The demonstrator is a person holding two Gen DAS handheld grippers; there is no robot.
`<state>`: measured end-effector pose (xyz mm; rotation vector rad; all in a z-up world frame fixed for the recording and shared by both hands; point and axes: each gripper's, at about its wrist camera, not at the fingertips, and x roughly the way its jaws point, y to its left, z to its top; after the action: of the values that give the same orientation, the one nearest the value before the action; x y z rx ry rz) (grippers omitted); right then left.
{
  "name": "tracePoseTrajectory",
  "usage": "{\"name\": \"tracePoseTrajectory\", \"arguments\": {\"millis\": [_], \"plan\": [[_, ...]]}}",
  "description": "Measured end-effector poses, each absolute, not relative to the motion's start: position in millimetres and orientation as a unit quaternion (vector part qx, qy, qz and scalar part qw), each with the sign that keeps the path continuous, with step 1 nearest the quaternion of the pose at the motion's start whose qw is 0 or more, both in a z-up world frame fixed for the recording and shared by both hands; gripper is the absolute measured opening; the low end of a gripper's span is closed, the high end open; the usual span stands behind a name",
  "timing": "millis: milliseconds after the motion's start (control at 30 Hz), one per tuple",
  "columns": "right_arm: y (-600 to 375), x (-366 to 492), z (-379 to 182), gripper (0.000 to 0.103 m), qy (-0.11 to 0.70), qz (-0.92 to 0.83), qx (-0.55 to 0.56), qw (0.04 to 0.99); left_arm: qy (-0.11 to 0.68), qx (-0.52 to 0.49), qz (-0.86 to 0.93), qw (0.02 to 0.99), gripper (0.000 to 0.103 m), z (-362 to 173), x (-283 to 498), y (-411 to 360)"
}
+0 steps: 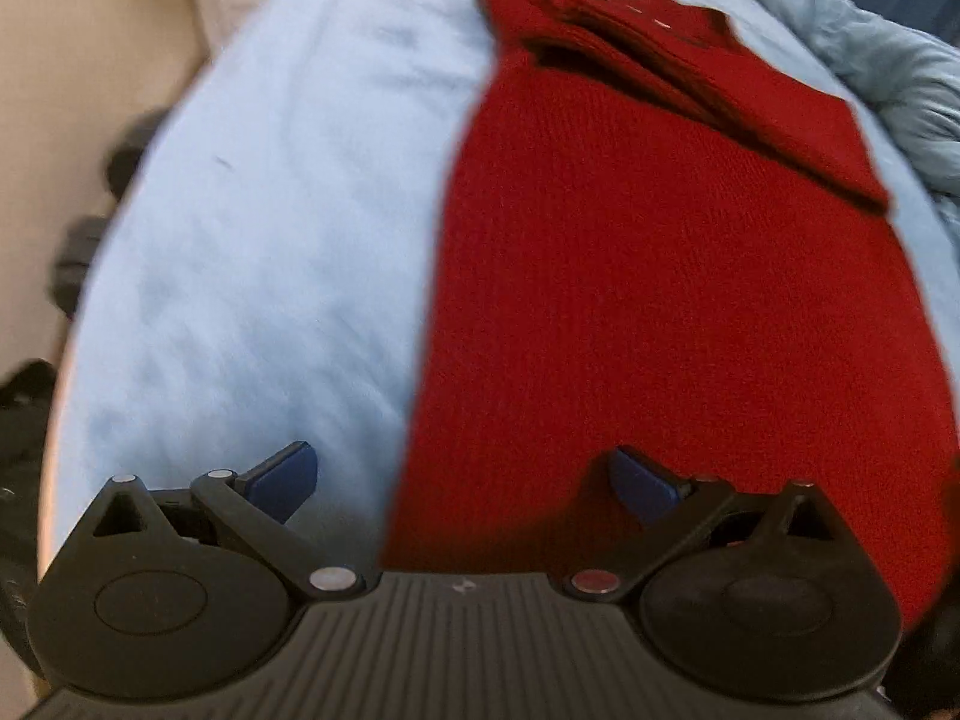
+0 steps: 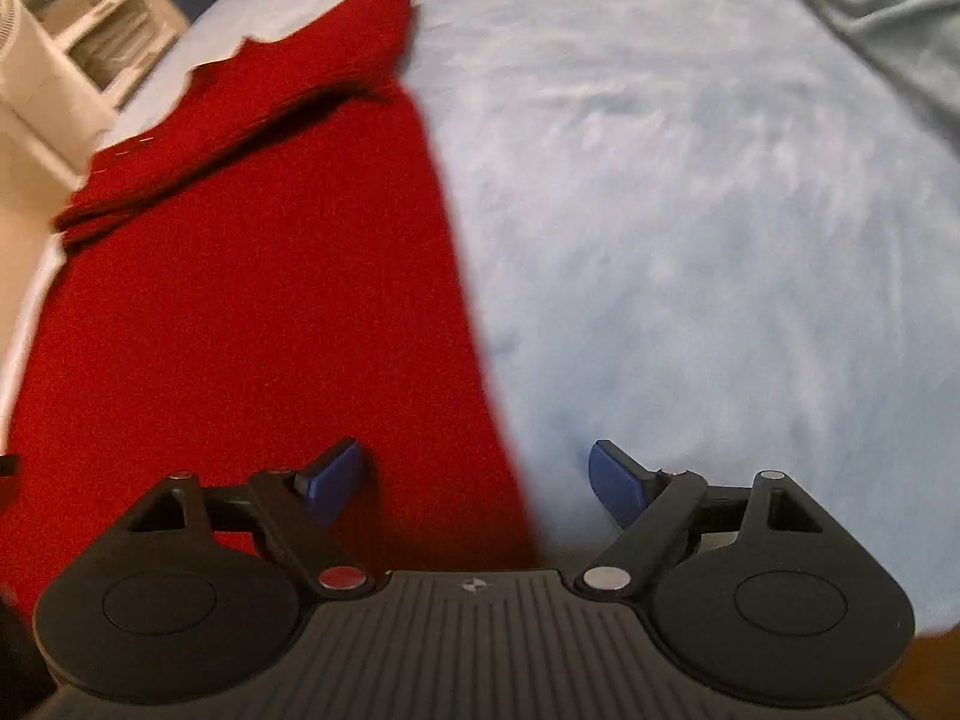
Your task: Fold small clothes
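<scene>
A red knitted top (image 1: 660, 300) lies flat on a pale blue bed sheet (image 1: 252, 252), its sleeves already folded across the far end into a long narrow strip. The left gripper (image 1: 462, 480) hangs over the near left edge of the garment with its fingers spread wide and nothing between them; the right gripper (image 2: 477, 480) straddles the near right edge, equally wide open and empty. Both views are smeared by motion, so whether either finger (image 2: 336, 480) touches the cloth is hard to tell.

The knit looks soft, light and limp, probably a little stretchy, so it should drape and sag rather than hold a crease. The sensible hold seems to be the two near corners of the hem, pinched through all layers, then carried toward the collar. A crumpled grey-blue blanket (image 1: 900, 72) sits beyond the top.
</scene>
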<state>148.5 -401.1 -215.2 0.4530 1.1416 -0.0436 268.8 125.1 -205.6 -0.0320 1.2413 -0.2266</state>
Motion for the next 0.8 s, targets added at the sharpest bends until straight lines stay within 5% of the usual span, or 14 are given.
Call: {"name": "tracePoseTrajectory", "arguments": {"millis": [200,267,300,333,367,400,800], "plan": [[-366.1,134.6,-214.2,0.083,0.561,-0.017,0.16,0.812,0.579,0.057,-0.145,0.801,0.103,-207.1,236.6,100.7],[-359.5,131.9,-212.1,0.056,0.559,-0.026,0.162,0.813,0.581,0.028,-0.122,0.804,0.098,-205.1,238.3,100.5],[-355.9,132.1,-209.0,0.022,0.558,-0.021,0.17,0.812,0.581,0.014,-0.114,0.806,0.079,-201.8,238.9,100.9],[-355.6,130.0,-205.1,0.019,0.555,-0.012,0.192,0.809,0.583,-0.003,-0.114,0.805,0.064,-195.7,240.3,103.9],[-352.7,129.0,-196.3,0.019,0.546,-0.008,0.205,0.812,0.585,-0.024,-0.12,0.802,0.025,-189.7,240.4,105.5],[-350.1,127.6,-187.3,0.019,0.537,-0.003,0.205,0.818,0.585,-0.049,-0.121,0.801,0.019,-181.4,240.1,110.9],[-367.6,42.9,-88.4,0.017,0.432,0.009,0.262,0.863,0.52,-0.092,-0.169,0.832,0.017,-101.2,144.2,129.2]]}}
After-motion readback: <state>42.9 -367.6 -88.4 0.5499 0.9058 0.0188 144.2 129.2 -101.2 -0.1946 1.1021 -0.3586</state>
